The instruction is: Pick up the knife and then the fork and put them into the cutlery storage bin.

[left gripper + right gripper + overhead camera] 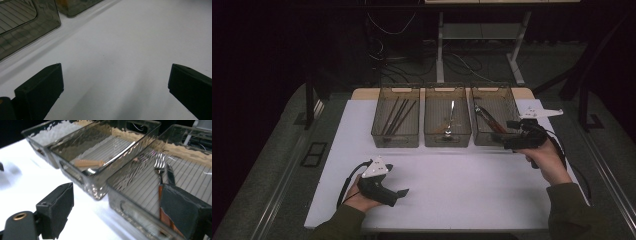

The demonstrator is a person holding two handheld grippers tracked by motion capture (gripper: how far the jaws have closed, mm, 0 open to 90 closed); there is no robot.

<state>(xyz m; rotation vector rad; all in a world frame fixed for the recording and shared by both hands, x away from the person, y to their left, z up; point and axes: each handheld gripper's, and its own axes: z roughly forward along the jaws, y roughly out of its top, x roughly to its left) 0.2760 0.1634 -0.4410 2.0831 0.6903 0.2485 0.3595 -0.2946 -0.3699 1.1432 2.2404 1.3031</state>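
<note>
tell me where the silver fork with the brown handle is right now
The silver fork with the brown handle lies inside the rightmost smoky transparent plastic bin of three in the high view, just ahead of the right gripper, whose jaws are open at that bin's near edge.

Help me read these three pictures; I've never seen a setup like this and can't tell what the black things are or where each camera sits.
No machine works here: a person at a table holds a hand-operated gripper in each hand. The high view looks down from above the person's side. There the left gripper rests low on the white table, and the right gripper is at the front of the right bin. The other two pictures come from cameras riding on the grippers; the black blocks rising from the bottom are each gripper's own fingers. Both grippers stand open and hold nothing. Three smoky see-through bins sit in a row: the left bin holds dark sticks, the middle bin a wooden-handled utensil, and the right bin a fork.
</note>
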